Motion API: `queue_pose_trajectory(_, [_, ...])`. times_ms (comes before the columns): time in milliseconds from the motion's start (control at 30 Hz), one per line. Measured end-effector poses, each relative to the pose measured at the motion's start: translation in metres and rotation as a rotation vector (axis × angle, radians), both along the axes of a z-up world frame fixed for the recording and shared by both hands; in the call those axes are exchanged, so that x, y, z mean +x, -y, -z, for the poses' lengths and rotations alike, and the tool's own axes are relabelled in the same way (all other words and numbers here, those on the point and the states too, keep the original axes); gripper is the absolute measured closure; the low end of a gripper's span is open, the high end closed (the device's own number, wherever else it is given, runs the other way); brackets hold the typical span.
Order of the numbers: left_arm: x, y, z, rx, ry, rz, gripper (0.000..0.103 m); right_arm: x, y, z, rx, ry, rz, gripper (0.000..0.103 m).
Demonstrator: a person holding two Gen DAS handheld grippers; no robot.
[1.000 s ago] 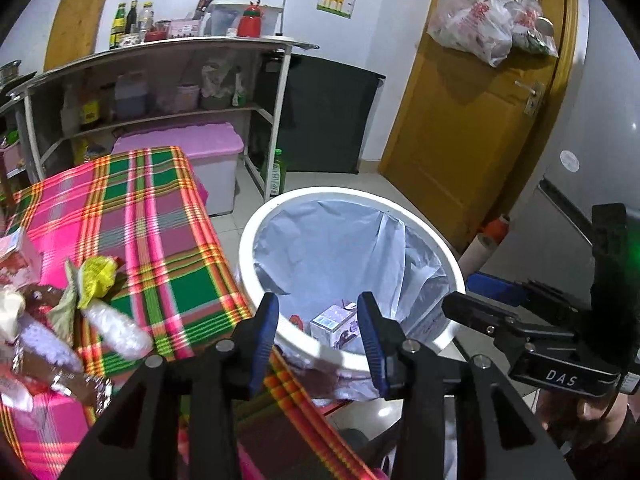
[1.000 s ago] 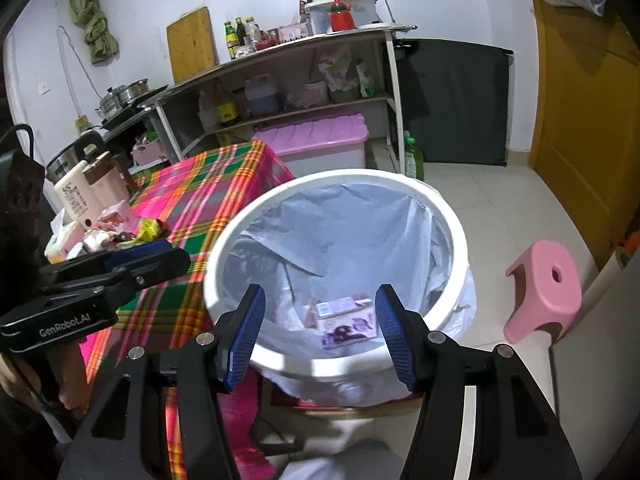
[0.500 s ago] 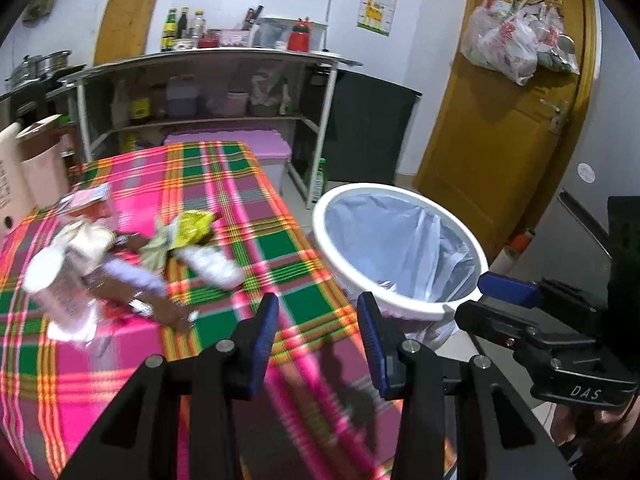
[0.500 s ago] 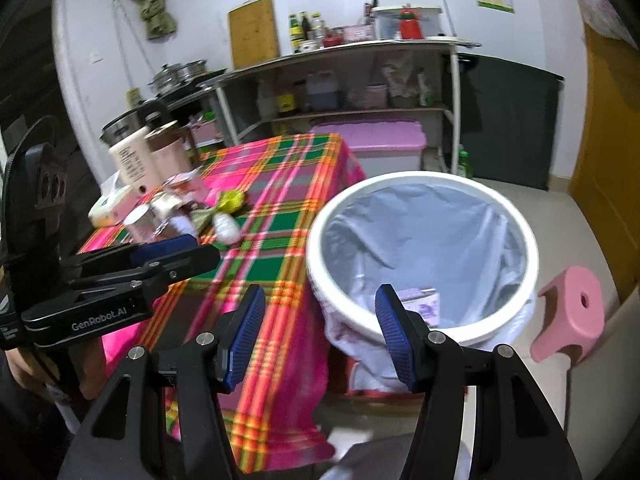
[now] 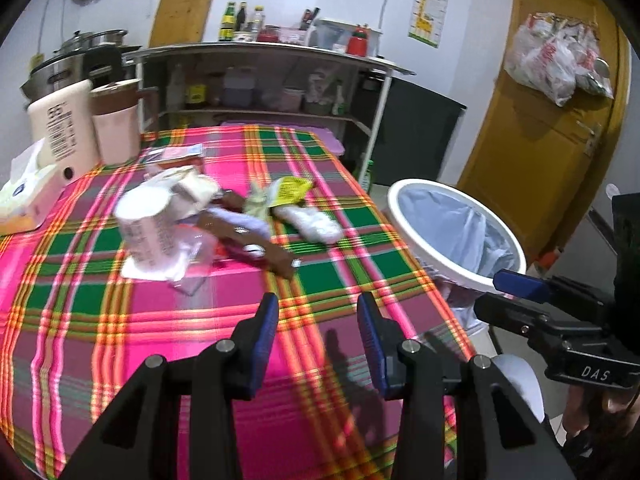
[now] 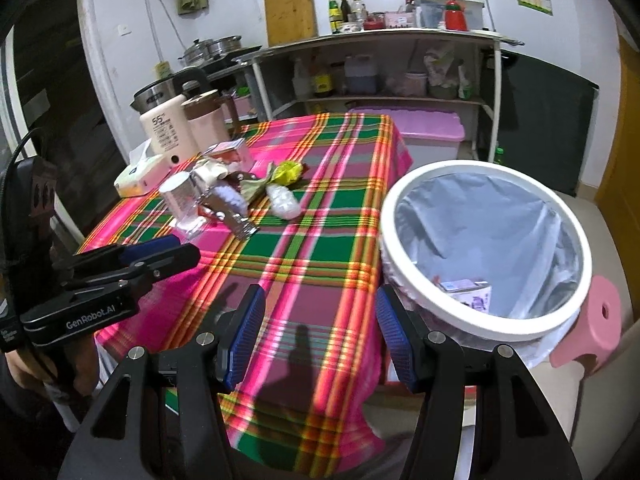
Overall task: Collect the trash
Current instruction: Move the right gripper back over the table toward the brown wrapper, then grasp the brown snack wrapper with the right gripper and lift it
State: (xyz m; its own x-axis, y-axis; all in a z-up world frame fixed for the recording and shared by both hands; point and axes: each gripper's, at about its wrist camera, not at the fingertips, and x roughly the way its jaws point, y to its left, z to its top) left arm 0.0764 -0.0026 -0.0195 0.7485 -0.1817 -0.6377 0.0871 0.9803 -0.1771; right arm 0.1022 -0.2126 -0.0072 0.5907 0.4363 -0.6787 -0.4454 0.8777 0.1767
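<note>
pink and green plaid cloth (image 5: 224, 312) now fills most of the left wrist view, where a second ago it was nearly all bin, so both hands have swung off the white trash bin (image 6: 486, 328) and back toward the table. left gripper (image 5: 318, 330) has its jaws apart with nothing between them, right gripper (image 6: 320, 334) same deal, wide apart and empty. the bin sits just beside the table's edge with a grey liner, and there's already a small printed carton (image 6: 468, 294) at the bottom, so i'd say one drop is done and this is the trip back for more. the rest of the trash is a heap (image 5: 216, 220) in the middle of the cloth: a pale cup (image 5: 148, 228) on its side, a brown wrapper (image 5: 248, 236), a yellow-green wrapper (image 5: 290, 190), a white crumpled bag (image 5: 312, 222). neither tool is touching any of it yet. tissue box (image 5: 24, 196) and the flasks at the far left look like keepers to me. next grab is probably the brown wrapper or white bag since they're nearest.
</note>
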Motion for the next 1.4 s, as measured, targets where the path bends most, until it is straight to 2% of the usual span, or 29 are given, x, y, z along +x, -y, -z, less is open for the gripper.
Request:
queue_pose_trajectory(400, [0.001,-0.04,0.004,0.005,-0.002,-0.109,0.061,0.01,-0.028,0.003,-0.009,-0.011,-0.069,0.045])
queue_pose_trajectory(667, [0.016,-0.064,0.007,0.02,-0.013,-0.164,0.059,0.025,-0.051,0.007,-0.022,-0.011,-0.126,0.046])
queue_pose_trajectory(933, [0.028,-0.082,0.011,0.009,-0.023,-0.18,0.057,0.046,-0.081,0.014,-0.046,-0.013,-0.19,0.046])
queue_pose_trajectory(1267, [0.041,-0.081,0.018,0.006,-0.051,-0.115,0.056,0.076,-0.122,0.027,-0.09,-0.033,-0.282,0.049])
queue_pose_trajectory(1400, [0.043,-0.082,0.021,0.011,-0.059,-0.103,0.056,0.084,-0.135,0.034,-0.111,-0.038,-0.309,0.054])
